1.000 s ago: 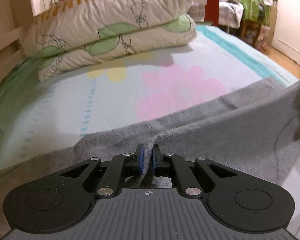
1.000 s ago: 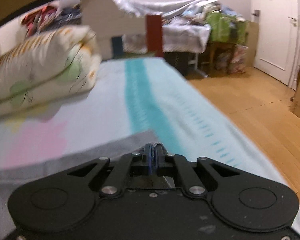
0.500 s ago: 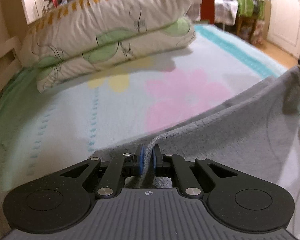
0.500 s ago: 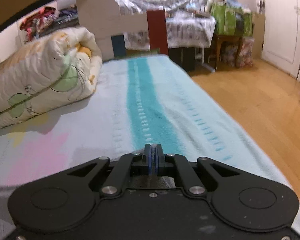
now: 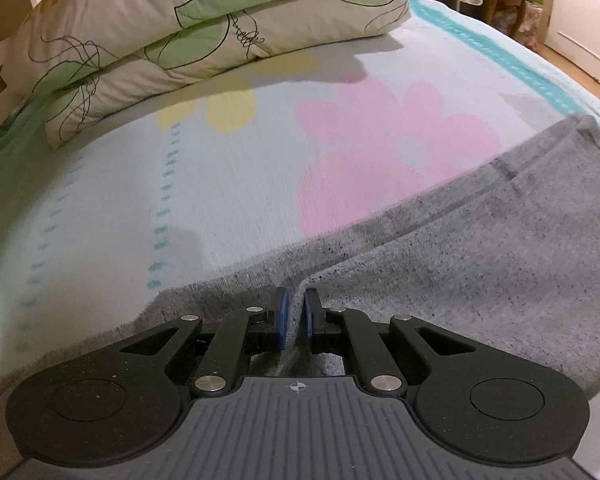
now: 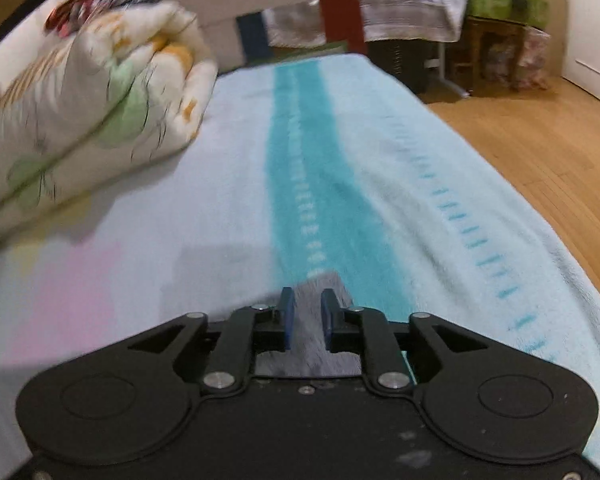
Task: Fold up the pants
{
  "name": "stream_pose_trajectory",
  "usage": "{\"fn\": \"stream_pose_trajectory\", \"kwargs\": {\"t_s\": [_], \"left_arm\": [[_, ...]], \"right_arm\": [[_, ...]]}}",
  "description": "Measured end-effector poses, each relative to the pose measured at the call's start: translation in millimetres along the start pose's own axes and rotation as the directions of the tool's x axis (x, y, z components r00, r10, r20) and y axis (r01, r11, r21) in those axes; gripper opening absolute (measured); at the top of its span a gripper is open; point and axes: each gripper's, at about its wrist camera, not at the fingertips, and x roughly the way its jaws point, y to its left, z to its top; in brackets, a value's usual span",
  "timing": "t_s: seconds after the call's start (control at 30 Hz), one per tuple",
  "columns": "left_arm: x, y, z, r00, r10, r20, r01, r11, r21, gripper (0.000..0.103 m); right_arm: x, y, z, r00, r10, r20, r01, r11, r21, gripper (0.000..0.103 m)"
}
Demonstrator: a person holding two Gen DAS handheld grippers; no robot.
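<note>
Grey pants (image 5: 480, 248) lie across the flowered bed sheet (image 5: 260, 168), one layer folded over another, reaching to the right edge of the left wrist view. My left gripper (image 5: 294, 304) is shut on a raised fold of the grey fabric, low over the bed. My right gripper (image 6: 308, 308) stands parted with a corner of the grey pants (image 6: 320, 286) lying loose between its blue pads (image 6: 287, 320); this view is motion blurred.
Two stacked floral pillows (image 5: 204, 28) lie at the head of the bed; they also show in the right wrist view (image 6: 92, 120). The bed's right edge drops to a wooden floor (image 6: 540, 140). Cluttered furniture (image 6: 480, 12) stands beyond the bed.
Both grippers have lowered the pants edge onto the bed. The right gripper's jaws, shut before, have opened and let the grey corner lie loose. The left stays shut on the fabric.
</note>
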Motion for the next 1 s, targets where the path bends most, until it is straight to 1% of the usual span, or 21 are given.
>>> {"fn": "stream_pose_trajectory", "kwargs": {"t_s": [0.07, 0.23, 0.4, 0.57, 0.67, 0.7, 0.73, 0.8, 0.83, 0.93, 1.0], "left_arm": [[-2, 0, 0, 1.000, 0.002, -0.001, -0.002, 1.000, 0.002, 0.009], [-2, -1, 3, 1.000, 0.006, -0.006, -0.006, 1.000, 0.013, 0.009], [-1, -2, 2, 1.000, 0.008, -0.007, -0.008, 1.000, 0.013, 0.009], [-1, -2, 1, 1.000, 0.009, -0.007, -0.009, 1.000, 0.007, 0.009], [-1, -1, 1, 1.000, 0.006, -0.006, -0.006, 1.000, -0.005, 0.009], [-1, 0, 1, 1.000, 0.005, -0.006, -0.005, 1.000, -0.011, 0.009], [-2, 0, 1, 1.000, 0.003, -0.004, -0.003, 1.000, -0.018, 0.009], [-5, 1, 1, 1.000, 0.001, 0.004, -0.001, 1.000, -0.024, 0.009], [-8, 1, 2, 1.000, 0.000, 0.012, 0.000, 1.000, -0.029, 0.009], [-20, 3, 7, 0.999, -0.011, 0.047, 0.013, 0.999, -0.040, 0.009], [-23, 4, 15, 0.998, -0.023, 0.061, 0.025, 0.999, -0.038, 0.009]], "right_arm": [[8, -1, -7, 1.000, -0.002, -0.013, 0.002, 1.000, -0.025, 0.025], [24, 0, -12, 0.999, 0.042, -0.033, -0.044, 0.996, -0.076, 0.030], [34, 2, -15, 0.998, 0.037, -0.056, -0.044, 0.991, -0.129, 0.034], [38, -1, -21, 0.995, 0.072, -0.069, -0.081, 0.987, -0.135, 0.038], [36, -5, -24, 0.990, 0.127, -0.065, -0.134, 0.985, -0.108, 0.037], [34, -6, -26, 0.989, 0.136, -0.059, -0.142, 0.985, -0.099, 0.036], [32, -7, -28, 0.987, 0.151, -0.054, -0.155, 0.984, -0.089, 0.031], [30, -8, -30, 0.982, 0.184, -0.053, -0.187, 0.980, -0.067, 0.002], [27, -7, -31, 0.982, 0.186, -0.046, -0.189, 0.980, -0.065, 0.004], [7, -6, -30, 0.983, 0.182, 0.023, -0.180, 0.982, -0.048, 0.003], [-7, -8, -25, 0.984, 0.163, 0.071, -0.161, 0.986, -0.034, 0.003]]}}
